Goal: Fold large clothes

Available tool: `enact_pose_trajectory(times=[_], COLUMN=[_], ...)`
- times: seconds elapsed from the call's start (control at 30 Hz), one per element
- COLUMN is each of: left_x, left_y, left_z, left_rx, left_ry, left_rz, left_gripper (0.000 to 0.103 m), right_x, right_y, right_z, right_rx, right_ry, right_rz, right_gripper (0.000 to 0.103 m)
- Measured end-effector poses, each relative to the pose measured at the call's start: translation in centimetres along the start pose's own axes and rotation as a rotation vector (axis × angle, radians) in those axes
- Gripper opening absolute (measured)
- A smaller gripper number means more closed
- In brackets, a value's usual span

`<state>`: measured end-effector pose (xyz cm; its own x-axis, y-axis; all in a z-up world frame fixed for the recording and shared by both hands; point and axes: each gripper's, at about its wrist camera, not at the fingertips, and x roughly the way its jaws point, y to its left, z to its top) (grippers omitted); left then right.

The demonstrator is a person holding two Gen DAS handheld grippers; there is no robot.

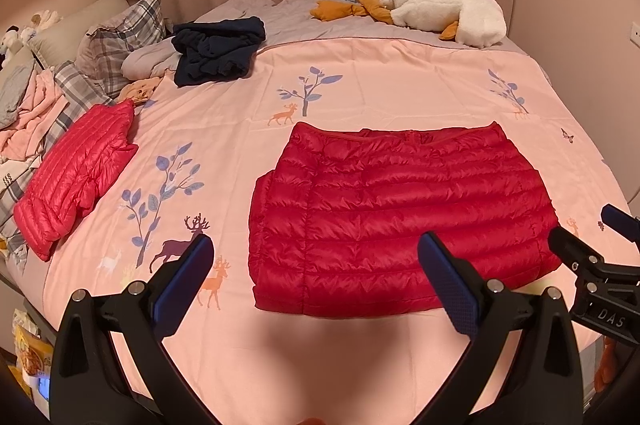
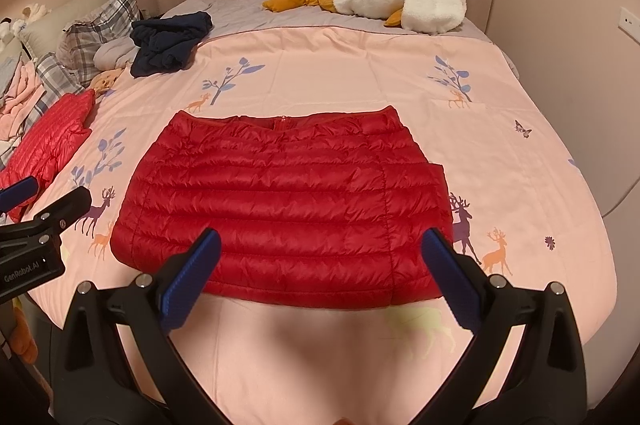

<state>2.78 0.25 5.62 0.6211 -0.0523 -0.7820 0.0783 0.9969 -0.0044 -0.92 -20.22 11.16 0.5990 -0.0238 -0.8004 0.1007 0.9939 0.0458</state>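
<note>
Left gripper [image 1: 316, 277], right gripper [image 2: 320, 269]: both spread wide, empty, hovering at near hem of red down jacket [image 2: 280, 201]. Jacket folded flat on pink bedspread [image 2: 360, 73]. Beyond it, left: pink jacket [image 1: 76, 173], navy garment [image 1: 216, 49]; far behind: plush goose [image 1: 444, 9].

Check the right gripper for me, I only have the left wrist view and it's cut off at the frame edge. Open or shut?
Observer: Open. The right gripper has its fingers spread with nothing held; the near hem of the red down jacket shows between them.
Operator: Can't read the jacket's right side here. Folded in?
Observer: The right wrist view shows a vertical seam there and a small flap poking past the edge. Probably a tucked sleeve, but I can't be sure.
Operator: Anything beside that edge?
Observer: Only a purple deer print on the pink cover.
</note>
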Motion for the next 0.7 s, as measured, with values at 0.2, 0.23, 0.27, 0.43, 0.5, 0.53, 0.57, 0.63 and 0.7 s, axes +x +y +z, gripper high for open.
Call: enact_pose_trajectory(times=[0.2,0.23,0.27,0.43,0.5,0.53,0.57,0.63,0.7], left_x=[0.03,0.02,-0.01,0.03,0.04,0.01,0.01,0.02,0.01], left_y=[0.02,0.02,0.04,0.03,0.02,-0.01,0.03,0.03,0.03], left_z=[-0.01,0.0,-0.01,-0.05,-0.06,-0.02,-0.05,-0.04,-0.02], left_rx=[0.001,0.0,0.0,0.0,0.0,-0.001,-0.001,0.0,0.0], left_ry=[0.001,0.001,0.0,-0.002,-0.003,-0.002,-0.003,-0.002,-0.003], left_rz=[0.001,0.0,0.0,0.003,0.005,0.005,0.006,0.006,0.005], left_gripper=[0.102,0.102,0.102,0.102,0.102,0.102,0.102,0.102,0.102], right_x=[-0.06,-0.07,-0.07,-0.08,-0.09,-0.1,-0.11,-0.13,-0.13], right_y=[0.07,0.07,0.08,0.13,0.14,0.14,0.14,0.19,0.2], right_z=[0.0,0.03,0.04,0.08,0.05,0.08,0.0,0.06,0.05], right_rx=[-0.003,-0.002,-0.001,-0.003,-0.003,-0.003,-0.003,-0.004,-0.004], right_ry=[0.0,0.0,0.0,0.0,0.001,0.0,-0.001,0.0,0.0], right_rz=[0.0,0.001,0.001,0.002,0.001,0.003,0.003,0.001,0.003], right_gripper=[0.101,0.101,0.101,0.101,0.101,0.101,0.101,0.101,0.101])
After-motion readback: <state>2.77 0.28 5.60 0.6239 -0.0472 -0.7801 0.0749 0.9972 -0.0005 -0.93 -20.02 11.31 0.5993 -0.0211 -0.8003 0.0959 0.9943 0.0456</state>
